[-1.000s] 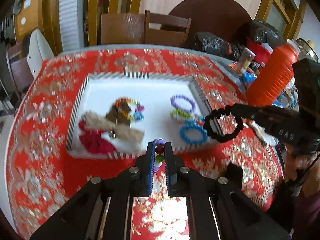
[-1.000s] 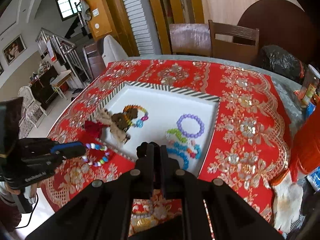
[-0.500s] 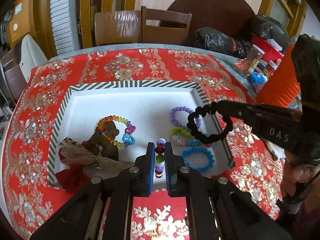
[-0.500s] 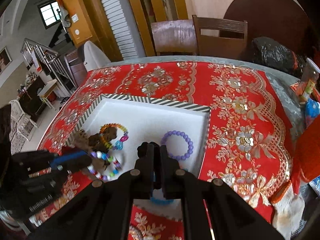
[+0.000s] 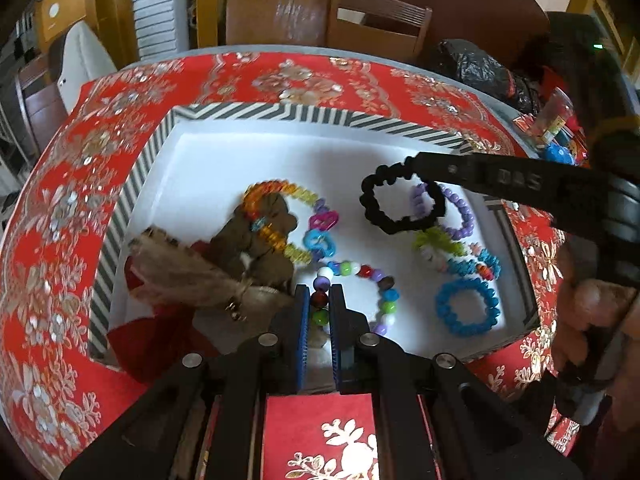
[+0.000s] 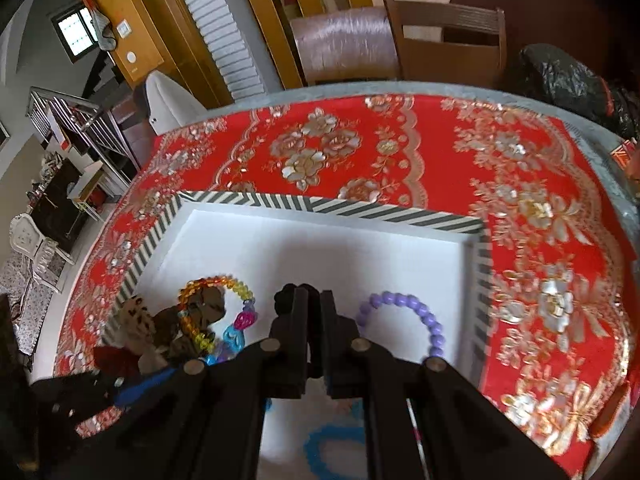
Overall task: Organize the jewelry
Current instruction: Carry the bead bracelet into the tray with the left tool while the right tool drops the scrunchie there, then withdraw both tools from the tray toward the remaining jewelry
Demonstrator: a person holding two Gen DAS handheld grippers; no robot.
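We are seeing a red flowery cloth (image 6: 420, 152) lying over the surface. Two wooden chairs (image 6: 440, 44) are standing behind it. Light is coming through a small window (image 6: 76, 32) by the stairs (image 6: 72, 120).

Wooden chairs (image 6: 400, 40) stand behind the red tablecloth (image 6: 400, 152).

L gripper (image 5: 319, 304) low over tray, fingers pinched on bead bracelet (image 5: 356, 284). R gripper (image 6: 314, 312) clamped, prob. on black bracelet (image 5: 400, 204), reaching in from right.
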